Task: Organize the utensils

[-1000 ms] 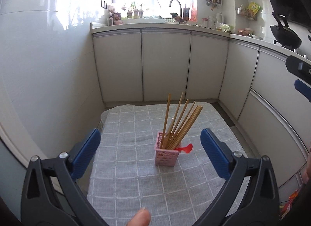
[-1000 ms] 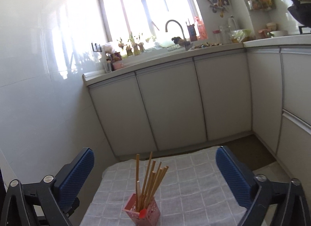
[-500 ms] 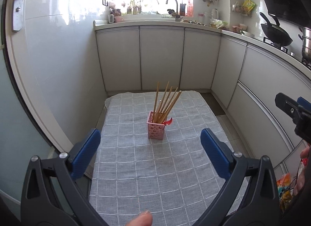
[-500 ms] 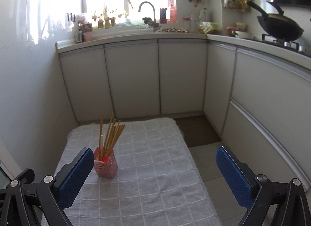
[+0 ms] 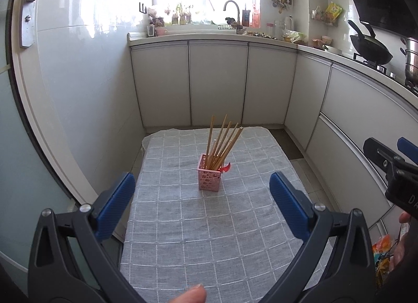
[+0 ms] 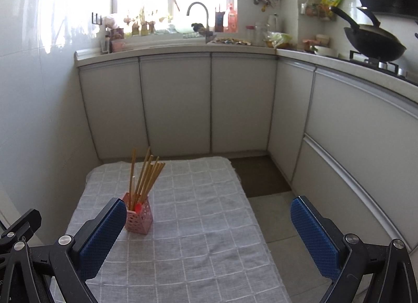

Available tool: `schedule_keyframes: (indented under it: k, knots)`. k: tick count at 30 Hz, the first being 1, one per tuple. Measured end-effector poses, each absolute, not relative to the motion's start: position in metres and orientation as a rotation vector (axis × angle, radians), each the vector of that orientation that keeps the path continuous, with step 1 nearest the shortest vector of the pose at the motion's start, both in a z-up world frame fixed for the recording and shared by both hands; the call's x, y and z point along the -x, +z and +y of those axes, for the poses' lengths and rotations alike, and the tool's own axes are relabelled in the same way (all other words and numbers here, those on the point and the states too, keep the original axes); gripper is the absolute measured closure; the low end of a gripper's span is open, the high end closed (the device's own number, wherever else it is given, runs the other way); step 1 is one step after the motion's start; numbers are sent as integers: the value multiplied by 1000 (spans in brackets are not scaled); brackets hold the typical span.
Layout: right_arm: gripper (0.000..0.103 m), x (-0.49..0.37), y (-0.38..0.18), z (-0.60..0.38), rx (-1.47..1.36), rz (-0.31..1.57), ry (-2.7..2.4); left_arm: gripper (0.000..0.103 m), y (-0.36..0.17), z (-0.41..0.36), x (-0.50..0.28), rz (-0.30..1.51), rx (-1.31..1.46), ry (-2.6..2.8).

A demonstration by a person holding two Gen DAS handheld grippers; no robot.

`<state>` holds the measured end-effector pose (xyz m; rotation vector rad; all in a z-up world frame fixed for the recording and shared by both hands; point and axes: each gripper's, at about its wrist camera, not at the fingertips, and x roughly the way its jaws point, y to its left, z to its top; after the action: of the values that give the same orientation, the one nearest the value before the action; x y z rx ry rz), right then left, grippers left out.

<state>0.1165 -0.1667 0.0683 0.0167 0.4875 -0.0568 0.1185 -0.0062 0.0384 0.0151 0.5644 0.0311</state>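
At nine o'clock of the desk (image 5: 167,245) runs a glossy white wall, so the grey checked cloth (image 5: 235,250) spreads rightward into the open kitchen. Left claw (image 5: 202,207) hangs above the near edge with its blue pads wide apart and nothing between them, aimed at twelve o'clock toward the pink perforated holder (image 5: 209,178). That holder stands upright near the cloth's middle, holding wooden chopsticks (image 5: 222,143) that fan toward one o'clock, and a red spoon (image 5: 226,167) whose tip pokes over the rim. Every utensil in view sits inside, so the sorting looks finished. Right claw (image 6: 207,227) also gapes empty, the holder at its ten o'clock, likely pulled clear.
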Motion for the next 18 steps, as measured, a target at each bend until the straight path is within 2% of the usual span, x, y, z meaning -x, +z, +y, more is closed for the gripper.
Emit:
schedule_keyframes:
  k: [18]
  knots:
    - [0,-113,68,-164,-17,487,-46,1,38,-12,-118,573,-28,38]
